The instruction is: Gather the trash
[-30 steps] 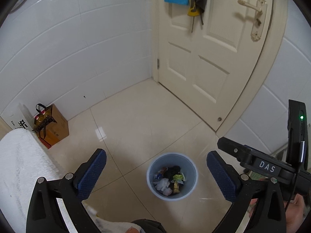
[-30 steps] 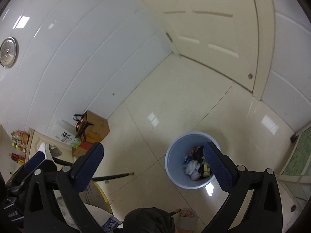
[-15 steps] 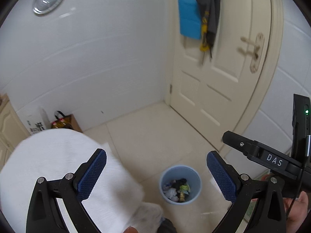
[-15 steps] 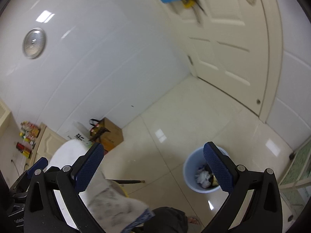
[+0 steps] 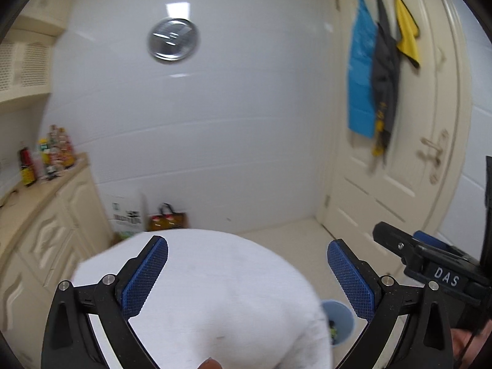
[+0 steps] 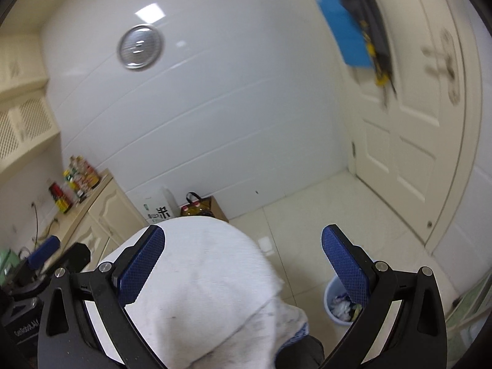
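**Grippers spread and empty, raised away from the bin**

Left gripper [image 5: 247,273] spread wide, blue pads [image 5: 144,279] well apart, nothing between them. Right gripper [image 6: 243,264] likewise agape and bare, its pads [image 6: 140,266] flanking only air. Both aimed level across the room toward the white tiled wall [image 5: 215,123] rather than down at the floor, so probably between steps: no reach in progress, no trash pinched.

Blue waste bin [image 6: 339,306] standing on the pale floor tiles [image 6: 323,215], low at the right of both views, partly hidden behind the right finger in each. Crumpled white and dark scraps [image 6: 339,309] visible inside from the right wrist view; barely a sliver of the bin [image 5: 339,323] seen from the left. Set out in the open floor, away from wall and door [image 6: 415,138], likely for easy reach from above.

White cloth-covered bulk [image 5: 215,292] filling the lower centre of both views, directly below the fingers; seemingly the person's clothed body or lap, though hard to say for sure. No loose trash discernible on the visible floor. Cabinet with bottles [image 5: 46,153] at left, brown bag [image 6: 203,209] by the wall, cloths [image 5: 361,77] hung on the door; none of it in reach.
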